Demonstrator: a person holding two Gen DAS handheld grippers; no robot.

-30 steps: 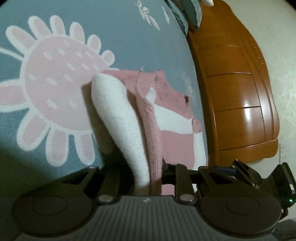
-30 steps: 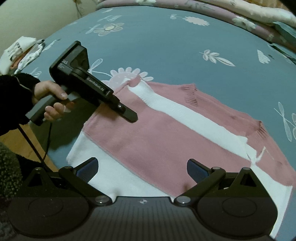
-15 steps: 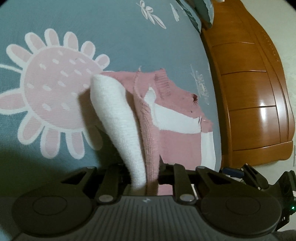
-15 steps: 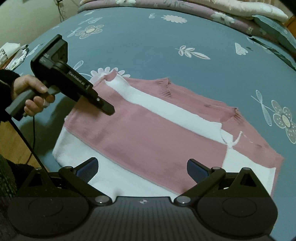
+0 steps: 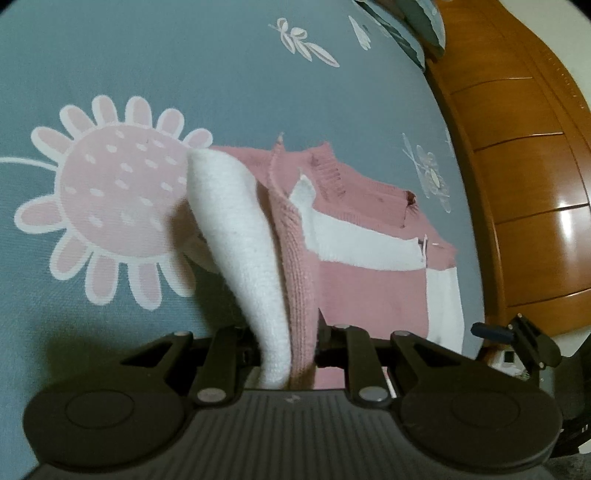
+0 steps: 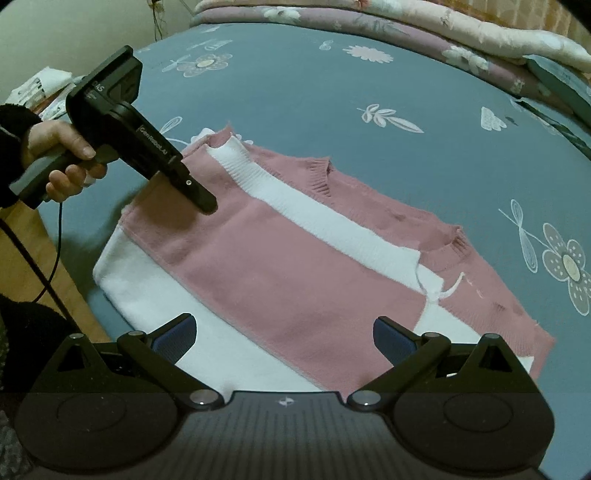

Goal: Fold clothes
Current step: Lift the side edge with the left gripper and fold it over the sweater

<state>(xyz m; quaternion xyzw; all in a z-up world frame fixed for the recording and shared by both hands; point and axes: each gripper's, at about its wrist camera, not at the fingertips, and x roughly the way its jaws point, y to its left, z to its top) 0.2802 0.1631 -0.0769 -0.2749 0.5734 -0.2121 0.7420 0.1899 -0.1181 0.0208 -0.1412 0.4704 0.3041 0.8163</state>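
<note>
Left gripper (image 5: 286, 354) first: its jaws are nearly together, pinched on a bunched fold of the sweater (image 6: 295, 266), a white layer and a pink knit layer squeezed side by side between the pads and rising up out of the grip toward the camera. From the right wrist view the same tool shows as a black pistol-shaped body with its tip down on the pink panel near the garment's far left corner, and the left hand (image 6: 62, 162) is wrapped round its handle, a dark sleeve (image 6: 14, 129) at the wrist and a cable (image 6: 40, 258) trailing down from it. Over to the right gripper (image 6: 284, 339): jaws spread wide, blue pads well apart, nothing between them, hovering just above the sweater's near white edge. The sweater itself lies mostly flat on the blue bedspread (image 6: 332, 92), pink with a broad white band running diagonally across it and white trim along the near side; only the corner in the left gripper is lifted off the bed. A big pink printed flower (image 5: 114, 199) sits on the bedspread just behind that raised fold. Further out, a wooden headboard (image 5: 524, 184) stands along the right of the left wrist view, and rolled quilts (image 6: 406, 29) line the far edge of the bed.
</note>
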